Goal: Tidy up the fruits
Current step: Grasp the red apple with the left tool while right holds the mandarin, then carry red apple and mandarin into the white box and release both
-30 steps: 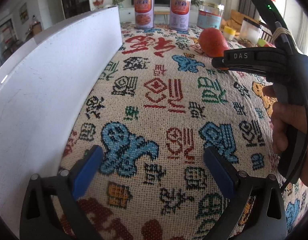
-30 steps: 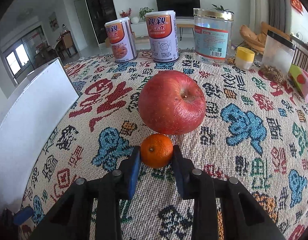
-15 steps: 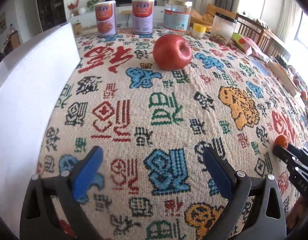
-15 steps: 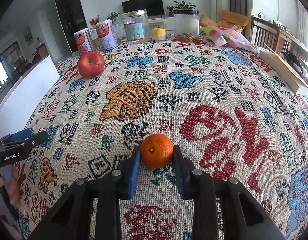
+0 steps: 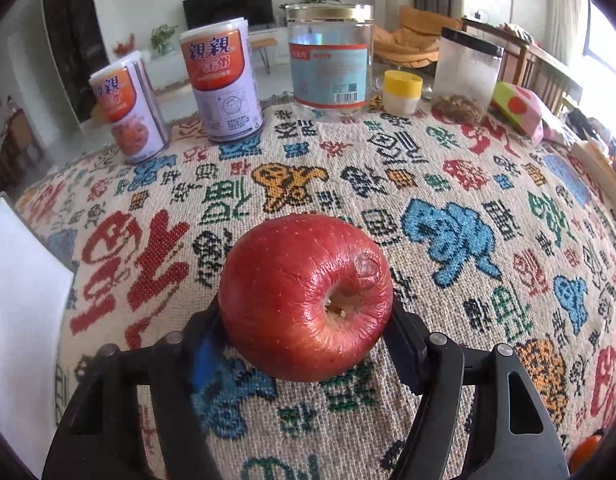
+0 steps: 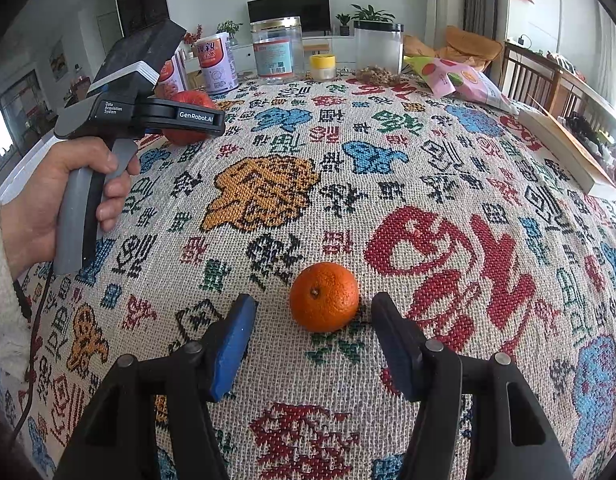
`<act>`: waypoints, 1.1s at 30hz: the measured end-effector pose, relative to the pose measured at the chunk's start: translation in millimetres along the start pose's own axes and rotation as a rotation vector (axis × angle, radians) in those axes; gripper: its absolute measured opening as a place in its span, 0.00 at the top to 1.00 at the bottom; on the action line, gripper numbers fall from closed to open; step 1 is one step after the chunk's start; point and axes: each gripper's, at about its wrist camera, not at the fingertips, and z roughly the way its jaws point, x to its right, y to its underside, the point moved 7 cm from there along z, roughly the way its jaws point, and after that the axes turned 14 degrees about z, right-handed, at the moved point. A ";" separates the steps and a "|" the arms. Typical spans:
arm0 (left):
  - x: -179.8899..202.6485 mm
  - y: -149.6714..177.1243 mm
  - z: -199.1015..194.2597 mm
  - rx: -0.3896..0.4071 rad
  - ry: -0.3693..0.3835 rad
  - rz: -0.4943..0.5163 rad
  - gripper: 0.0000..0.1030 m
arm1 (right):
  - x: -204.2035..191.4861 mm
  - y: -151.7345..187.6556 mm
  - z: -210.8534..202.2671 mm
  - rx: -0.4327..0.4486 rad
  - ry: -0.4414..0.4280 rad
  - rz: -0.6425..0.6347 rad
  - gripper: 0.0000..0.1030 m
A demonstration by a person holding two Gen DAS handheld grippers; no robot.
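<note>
The left gripper [image 5: 305, 322] has the apple [image 5: 305, 300] squeezed between its 2 pads, stem hollow turned toward the lens, the fruit sitting low on the patterned tablecloth [image 5: 448, 200]. That grip lands on the widest part of the apple, which makes sense: a round, slick fruit slips least when pinched across its middle. Whether it is already off the cloth or just resting there, the close view does not settle.

Over on the other side, the right gripper [image 6: 314, 320] stands spread wide, and the orange [image 6: 324, 297] sits on the cloth between the fingers, touching neither. It looks parked there on purpose, well apart from the apple's spot, out in the bare middle of the table.

From the right wrist view the left hand [image 6: 67, 196] is squeezing the trigger, which fits a firm clamp. 2 cans [image 5: 217, 80], a jar [image 5: 330, 56] and a tub [image 5: 466, 72] line the far edge, clear of the action. Next job, by my reading: bring the apple over beside the orange.
</note>
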 end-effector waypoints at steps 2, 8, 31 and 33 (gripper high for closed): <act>-1.2 15.5 -14.6 -0.017 0.031 -0.027 0.31 | 1.9 -0.5 -0.6 0.000 -0.014 0.014 0.41; 13.2 94.1 -107.5 -0.034 0.160 -0.046 0.31 | 10.9 -3.5 -4.1 0.001 -0.113 0.090 0.40; -172.1 198.1 -343.0 0.054 0.280 -0.504 0.31 | -152.9 -7.8 -63.4 -0.166 -0.319 -0.102 0.72; -221.1 206.1 -330.4 0.027 0.180 -0.562 0.30 | -217.2 -0.5 -87.9 -0.216 -0.466 -0.146 0.72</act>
